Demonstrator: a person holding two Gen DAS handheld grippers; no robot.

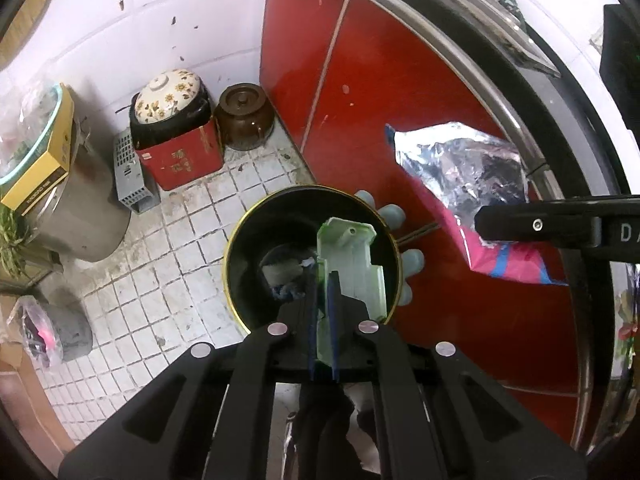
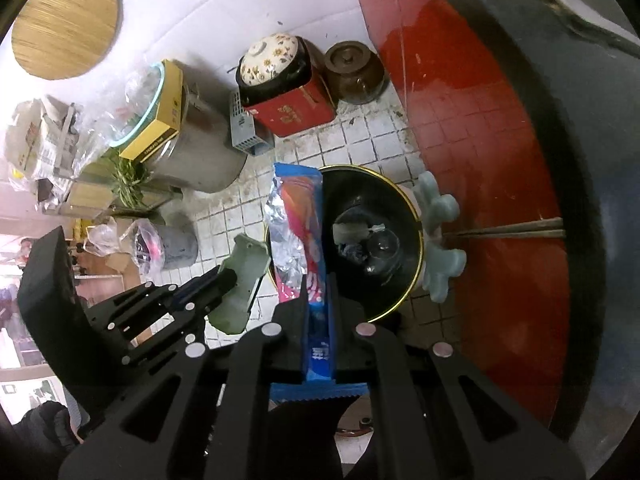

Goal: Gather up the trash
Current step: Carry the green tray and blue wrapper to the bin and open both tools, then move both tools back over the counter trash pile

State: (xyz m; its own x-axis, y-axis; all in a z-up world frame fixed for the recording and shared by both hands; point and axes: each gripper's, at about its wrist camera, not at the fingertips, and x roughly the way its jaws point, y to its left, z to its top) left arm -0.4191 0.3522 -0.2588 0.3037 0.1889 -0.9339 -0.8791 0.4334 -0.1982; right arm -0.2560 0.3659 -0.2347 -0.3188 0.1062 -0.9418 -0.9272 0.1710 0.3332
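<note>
Left gripper (image 1: 325, 312) clamps a pale green plastic piece (image 1: 352, 256) over the black bin (image 1: 240, 240), frame centre; right gripper (image 2: 318, 320) pinches a foil snack wrapper (image 2: 300, 232) above its rim

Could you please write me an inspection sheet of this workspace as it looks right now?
Surface: white tiled floor, stained, grout dirty.
Job's things: black bin with gold rim, trash already inside; pale green plastic piece above its opening; foil snack wrapper over its rim.
Clutter: red box bearing a floral-lidded pot, brown jar, steel pot, grey basket.
Grippers: left gripper shut on the plastic piece; right gripper shut on the wrapper.
Cables: nothing seen.
Surroundings: red cabinet, white tiled wall.
</note>
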